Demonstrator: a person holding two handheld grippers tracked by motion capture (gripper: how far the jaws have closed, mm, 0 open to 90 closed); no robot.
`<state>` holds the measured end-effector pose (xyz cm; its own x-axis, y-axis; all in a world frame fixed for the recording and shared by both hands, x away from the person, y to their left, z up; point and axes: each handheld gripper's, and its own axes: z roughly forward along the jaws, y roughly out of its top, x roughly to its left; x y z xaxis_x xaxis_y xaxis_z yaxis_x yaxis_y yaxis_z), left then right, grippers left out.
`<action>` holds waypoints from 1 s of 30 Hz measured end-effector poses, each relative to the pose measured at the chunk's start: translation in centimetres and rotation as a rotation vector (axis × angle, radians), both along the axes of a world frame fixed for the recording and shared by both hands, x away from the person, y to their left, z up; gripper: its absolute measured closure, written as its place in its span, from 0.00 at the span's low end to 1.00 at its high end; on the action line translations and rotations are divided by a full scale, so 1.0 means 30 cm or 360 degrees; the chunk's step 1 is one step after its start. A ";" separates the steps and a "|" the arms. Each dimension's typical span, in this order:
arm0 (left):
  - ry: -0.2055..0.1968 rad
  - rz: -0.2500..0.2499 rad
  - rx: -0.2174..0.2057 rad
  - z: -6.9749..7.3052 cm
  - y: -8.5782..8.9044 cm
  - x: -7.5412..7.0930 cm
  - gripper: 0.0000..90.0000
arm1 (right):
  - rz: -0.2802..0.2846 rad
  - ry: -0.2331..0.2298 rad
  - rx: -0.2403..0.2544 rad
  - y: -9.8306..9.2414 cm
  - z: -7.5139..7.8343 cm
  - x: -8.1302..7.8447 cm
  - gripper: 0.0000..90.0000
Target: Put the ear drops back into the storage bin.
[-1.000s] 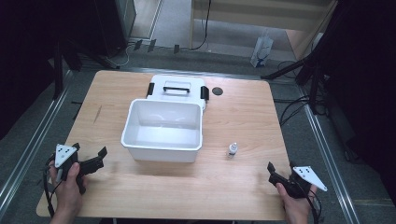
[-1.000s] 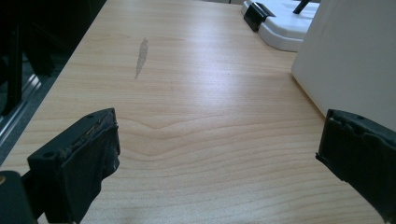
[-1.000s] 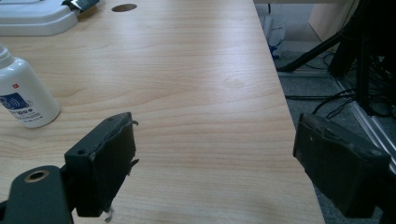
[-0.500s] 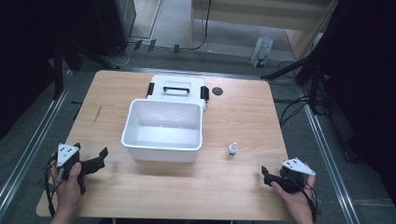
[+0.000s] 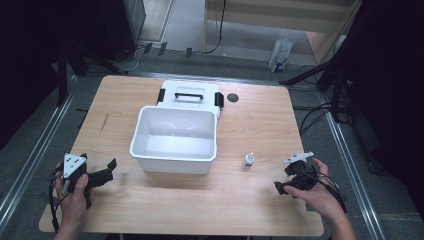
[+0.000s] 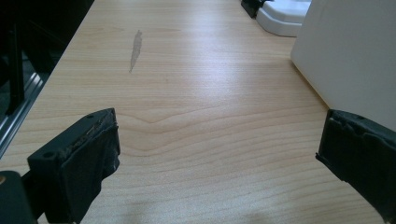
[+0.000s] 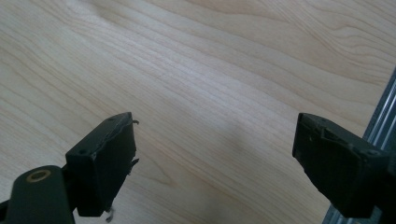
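Light wooden tabletop (image 5: 165, 205) with rounded corners sits on a grey floor, dark stands and cables around it. Near its middle stands a white rectangular plastic bin (image 5: 176, 139), open and empty inside; its white lid with a black handle and black side clips (image 5: 190, 94) lies flat just behind it, touching the far wall. A small dark round disc (image 5: 232, 97) rests on the wood beside the lid's right end. A small clear bottle with a white cap (image 5: 248, 160) stands upright to the right of the bin's near corner, apart from it. The right gripper (image 5: 281, 188), held in the person's right hand (image 5: 312, 192), is near the front right edge, jaws spread wide and grasping nothing. The left gripper (image 5: 110, 169), in the left hand (image 5: 75, 200), lies near the front left edge, jaws likewise spread with nothing between them; the bin's white wall (image 6: 355, 51) shows to the right in its own view
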<state>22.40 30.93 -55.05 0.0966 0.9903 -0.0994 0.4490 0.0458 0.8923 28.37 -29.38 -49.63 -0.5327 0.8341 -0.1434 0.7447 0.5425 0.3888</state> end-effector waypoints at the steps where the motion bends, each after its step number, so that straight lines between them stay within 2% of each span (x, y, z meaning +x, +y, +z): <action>1: 0.0001 0.0002 -0.0006 0.000 0.001 0.000 0.00 | 0.0003 0.0030 -0.0015 0.008 0.003 0.006 0.15; 5: 0.0004 0.0000 -0.0021 -0.001 0.004 0.001 0.00 | 0.0085 0.0185 -0.0104 0.046 0.014 0.042 0.15; 9: 0.0011 -0.0002 -0.0016 0.000 0.004 0.002 0.00 | 0.0122 0.0299 -0.0167 0.079 0.028 0.071 0.15; 16: 0.0017 -0.0002 -0.0023 -0.001 0.004 0.004 0.00 | 0.0167 0.0414 -0.0268 0.131 0.068 0.115 0.15; 22: 0.0025 -0.0003 -0.0028 0.000 0.005 0.005 0.00 | 0.0177 0.0472 -0.0297 0.176 0.097 0.143 0.15; 30: 0.0029 0.0003 -0.0040 -0.001 0.008 0.007 0.00 | 0.0174 0.0438 -0.0320 0.249 0.131 0.190 0.17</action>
<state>22.60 31.18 -55.08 0.0925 0.9877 -0.1263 0.4651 0.0693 0.8826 34.08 -21.91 -45.69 -0.6586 0.7399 -0.1374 0.7402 0.6698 0.0591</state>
